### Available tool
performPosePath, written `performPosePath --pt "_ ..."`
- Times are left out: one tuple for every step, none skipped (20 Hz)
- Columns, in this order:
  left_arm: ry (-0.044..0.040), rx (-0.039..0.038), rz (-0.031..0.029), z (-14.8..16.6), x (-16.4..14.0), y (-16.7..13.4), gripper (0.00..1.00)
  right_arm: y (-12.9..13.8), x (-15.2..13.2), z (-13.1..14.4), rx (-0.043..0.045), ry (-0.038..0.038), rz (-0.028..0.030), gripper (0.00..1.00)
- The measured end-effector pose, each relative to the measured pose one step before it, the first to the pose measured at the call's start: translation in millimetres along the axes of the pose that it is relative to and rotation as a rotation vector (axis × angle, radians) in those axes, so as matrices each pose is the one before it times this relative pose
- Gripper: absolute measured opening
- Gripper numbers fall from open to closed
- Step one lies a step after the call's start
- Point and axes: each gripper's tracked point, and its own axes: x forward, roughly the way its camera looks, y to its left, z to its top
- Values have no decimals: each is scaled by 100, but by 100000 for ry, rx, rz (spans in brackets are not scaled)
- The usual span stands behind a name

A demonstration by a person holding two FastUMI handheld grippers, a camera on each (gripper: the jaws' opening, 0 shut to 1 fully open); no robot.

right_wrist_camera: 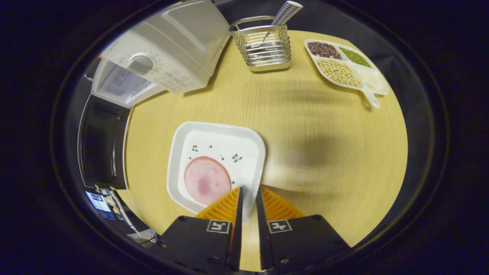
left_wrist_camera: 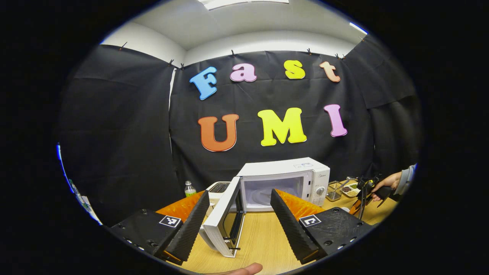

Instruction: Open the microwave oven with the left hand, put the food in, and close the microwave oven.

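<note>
The left gripper [left_wrist_camera: 240, 208] is spread wide, with the microwave oven [left_wrist_camera: 284, 183] just ahead of it, door [left_wrist_camera: 223, 225] swung open between its fingers. The right gripper [right_wrist_camera: 247, 198] is nearly pressed together, pinching the near rim of the white plate [right_wrist_camera: 244, 152] on the bench [right_wrist_camera: 324, 152], the round slice of food [right_wrist_camera: 207, 180] just left of its tips.

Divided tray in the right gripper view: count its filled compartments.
4. On the divided tray: dark red beans at the far left, green beans beside them, yellow beans in front, white grains nearest the handle.

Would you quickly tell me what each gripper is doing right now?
Left gripper: open, holding nothing, by the microwave door.
Right gripper: fingers closed on the plate rim.
</note>
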Motion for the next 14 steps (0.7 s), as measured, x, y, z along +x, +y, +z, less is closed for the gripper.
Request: performPosePath --pt "283 359 610 -28 -165 175 96 -153 -45 186 2253 1451 2281 5" --pt "-269 -3 586 214 -217 221 96 135 127 -101 1646 1228 2740 8" --pt "-695 -321 359 299 -160 141 96 52 -45 -12 1352 651 2562 6" --pt "-415 -542 92 139 -83 170 96 73 41 -13 1542 -104 2616 4" --pt "-232 -994 100 156 -303 77 96 49 -70 -138 1504 -194 2449 4" --pt "-254 -1162 -183 43 -200 155 96 11 23 -414 1717 28 2614 4" --pt "-125 -977 -186 123 -74 86 96 138 -68 -500 2140 -276 3057 4" --pt "89 -778 14 -47 -139 104 96 223 -183 -586 1907 -615 3614 4" --pt "-299 -504 90 -21 -336 134 96 203 -396 -486 1142 -988 3000 4" --pt "-393 -215 109 25 -128 25 96 294 -399 -545 1351 -1244 2758 4" --pt "-587 5 -297 208 -271 -73 96 266 -448 -364 771 -1517 1855 4" --pt "-388 114 -769 41 -252 -108 96 273 -612 -405 348 -1949 1322 4" --pt "-606 10 -668 95 -170 -141 96 272 -400 -393 541 -1635 1229 4" --pt "-495 22 -760 57 -61 -123 96 510 -315 -590 378 -1114 1417 0"
